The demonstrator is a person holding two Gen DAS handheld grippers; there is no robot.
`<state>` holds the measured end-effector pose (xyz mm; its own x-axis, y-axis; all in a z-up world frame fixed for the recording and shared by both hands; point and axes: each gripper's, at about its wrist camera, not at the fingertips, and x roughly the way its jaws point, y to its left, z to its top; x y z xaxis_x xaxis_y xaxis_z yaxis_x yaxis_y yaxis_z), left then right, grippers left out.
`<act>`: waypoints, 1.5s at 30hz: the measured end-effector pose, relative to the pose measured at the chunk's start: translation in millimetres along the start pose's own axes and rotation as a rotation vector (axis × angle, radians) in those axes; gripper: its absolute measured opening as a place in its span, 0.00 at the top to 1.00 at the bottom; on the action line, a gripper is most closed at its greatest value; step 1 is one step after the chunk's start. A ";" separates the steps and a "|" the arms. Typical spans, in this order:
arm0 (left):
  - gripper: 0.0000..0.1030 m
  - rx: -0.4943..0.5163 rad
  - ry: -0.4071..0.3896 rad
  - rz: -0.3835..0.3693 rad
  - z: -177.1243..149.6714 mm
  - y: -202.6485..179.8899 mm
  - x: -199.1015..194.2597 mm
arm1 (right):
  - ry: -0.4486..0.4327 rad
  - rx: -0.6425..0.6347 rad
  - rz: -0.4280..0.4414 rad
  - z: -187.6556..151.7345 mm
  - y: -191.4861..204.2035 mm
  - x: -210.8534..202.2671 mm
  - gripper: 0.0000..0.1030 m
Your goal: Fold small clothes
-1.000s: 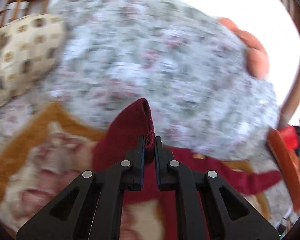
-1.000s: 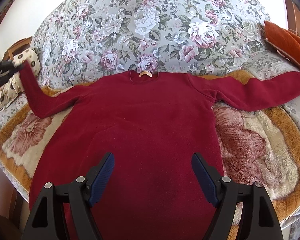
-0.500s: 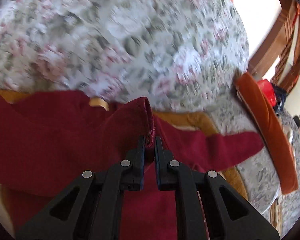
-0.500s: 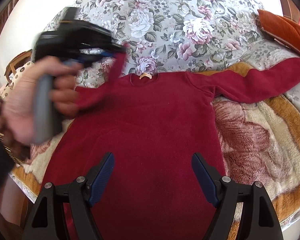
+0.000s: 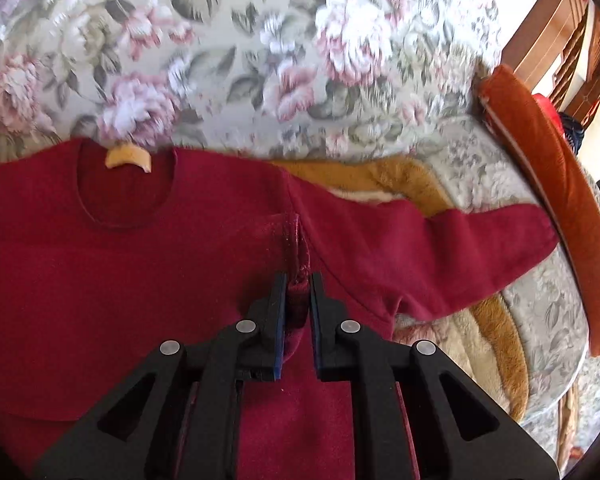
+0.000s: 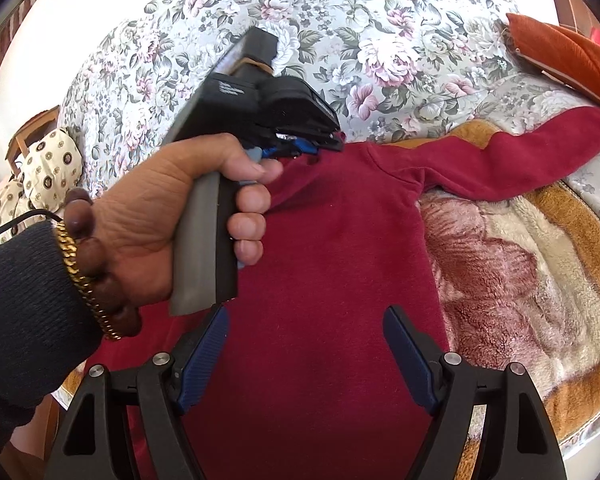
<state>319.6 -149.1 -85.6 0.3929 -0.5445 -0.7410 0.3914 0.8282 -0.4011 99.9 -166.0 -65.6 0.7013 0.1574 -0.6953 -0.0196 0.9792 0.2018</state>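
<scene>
A dark red long-sleeved sweater lies flat, front up, on a fleece blanket. My left gripper is shut on the cuff of the sweater's left sleeve and holds it over the chest, near the right shoulder seam. In the right wrist view the left gripper sits near the collar, held by a hand. The right sleeve lies stretched out to the right. My right gripper is open and empty above the sweater's lower body.
A fleece blanket with an orange border covers the bed. A floral cover rises behind it. An orange cushion lies at the far right, a patterned pillow at the left. Wooden furniture stands at the right.
My left gripper has carried the left sleeve cuff from the far left across the sweater's chest, towards the right shoulder. The right gripper has stayed open and still.
</scene>
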 end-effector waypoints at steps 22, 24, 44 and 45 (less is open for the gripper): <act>0.69 -0.217 -0.054 0.405 -59.6 195.6 -122.6 | -0.007 -0.052 -0.062 2.0 11.2 -1.1 0.25; 0.69 -0.183 -0.074 0.426 -64.2 190.7 -119.9 | -0.026 -0.047 -0.050 9.5 11.0 -12.1 0.28; 0.69 -0.360 -0.055 0.347 19.5 241.5 -73.8 | 0.167 -0.271 -0.011 110.7 -9.7 185.5 0.33; 0.69 -0.367 -0.056 0.336 21.7 244.4 -71.0 | 0.146 -0.257 0.012 111.1 -12.6 181.9 0.32</act>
<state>405.4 89.2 -119.3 0.4953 -0.2378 -0.8356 -0.0786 0.9456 -0.3157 306.9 -164.0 -117.9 0.5903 0.1672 -0.7897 -0.2196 0.9747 0.0422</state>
